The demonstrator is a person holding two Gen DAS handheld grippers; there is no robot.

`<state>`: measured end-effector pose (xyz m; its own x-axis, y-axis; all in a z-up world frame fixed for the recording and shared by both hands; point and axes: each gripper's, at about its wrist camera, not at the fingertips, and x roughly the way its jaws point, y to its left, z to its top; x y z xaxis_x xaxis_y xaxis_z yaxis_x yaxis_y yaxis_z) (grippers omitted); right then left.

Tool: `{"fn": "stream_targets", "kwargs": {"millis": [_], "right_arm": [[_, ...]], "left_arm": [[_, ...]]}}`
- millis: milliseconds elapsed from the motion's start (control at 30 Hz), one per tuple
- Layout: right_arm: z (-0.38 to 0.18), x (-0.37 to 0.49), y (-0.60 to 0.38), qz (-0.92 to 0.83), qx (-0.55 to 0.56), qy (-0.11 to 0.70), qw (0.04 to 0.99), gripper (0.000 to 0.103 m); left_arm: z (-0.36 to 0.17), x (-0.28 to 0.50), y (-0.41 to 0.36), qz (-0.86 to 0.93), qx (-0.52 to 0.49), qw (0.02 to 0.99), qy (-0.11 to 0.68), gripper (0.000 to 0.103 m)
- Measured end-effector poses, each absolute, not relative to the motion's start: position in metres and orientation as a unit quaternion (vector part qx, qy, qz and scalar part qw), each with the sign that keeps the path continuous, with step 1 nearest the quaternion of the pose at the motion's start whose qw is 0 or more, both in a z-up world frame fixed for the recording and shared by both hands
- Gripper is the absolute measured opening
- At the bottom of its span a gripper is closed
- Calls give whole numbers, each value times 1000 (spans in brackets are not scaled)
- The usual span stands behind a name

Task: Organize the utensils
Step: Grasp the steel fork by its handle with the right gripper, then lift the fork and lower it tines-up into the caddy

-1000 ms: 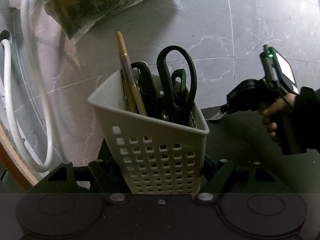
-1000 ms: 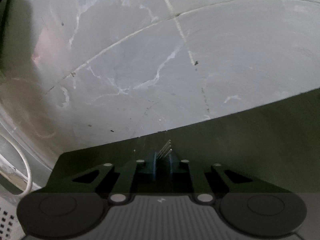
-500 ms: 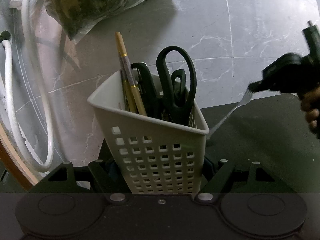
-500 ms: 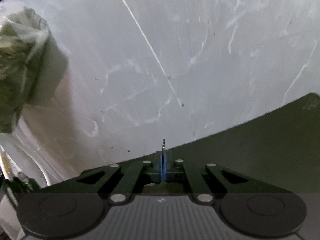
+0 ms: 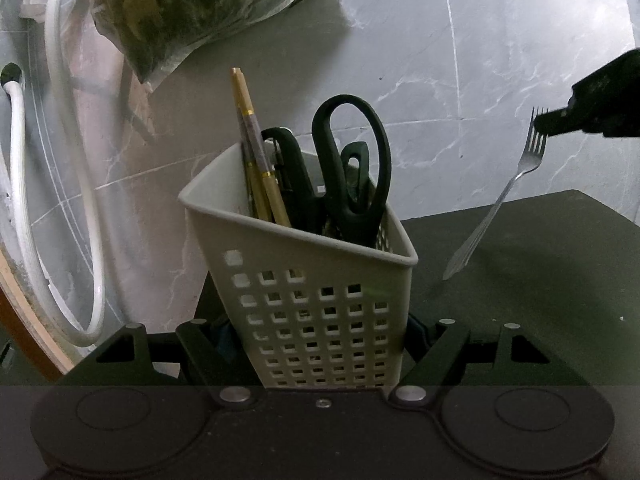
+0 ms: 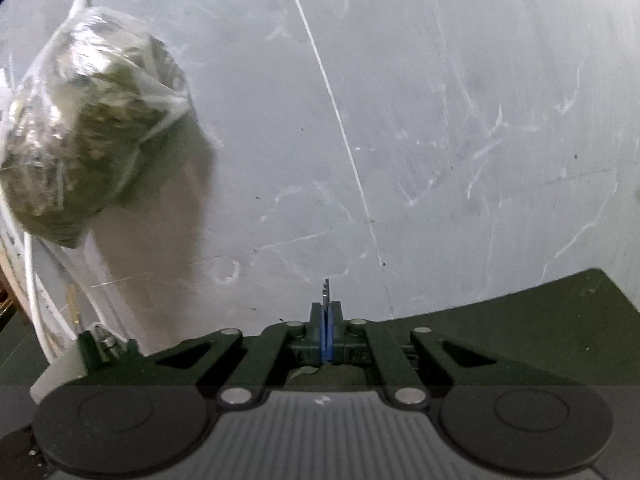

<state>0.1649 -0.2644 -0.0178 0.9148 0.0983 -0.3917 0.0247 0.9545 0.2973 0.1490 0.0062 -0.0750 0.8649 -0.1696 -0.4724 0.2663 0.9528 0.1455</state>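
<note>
No legible writing on basket (image 5: 320,312), perhaps.

Bag (image 5: 192,4) top cropped; fork (image 6: 326,290) mostly hidden.

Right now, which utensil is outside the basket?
The fork, pinched at its tines by the right gripper; scissors and chopsticks stand inside the basket.

You will find no legible text, label, brand, number or sign on anything in either wrist view.
</note>
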Motion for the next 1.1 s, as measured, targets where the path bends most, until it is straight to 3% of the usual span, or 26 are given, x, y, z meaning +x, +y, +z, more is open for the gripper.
{"fn": "stream_targets", "kwargs": {"millis": [500,1100], "right_arm": [[31,135,-249,28,105,160,981,1],[125,114,-220,96,56,43,993,1]], "left_arm": [[-75,147,13,-131,104,959,228,78],[-77,147,15,-136,104,959,226,78]]}}
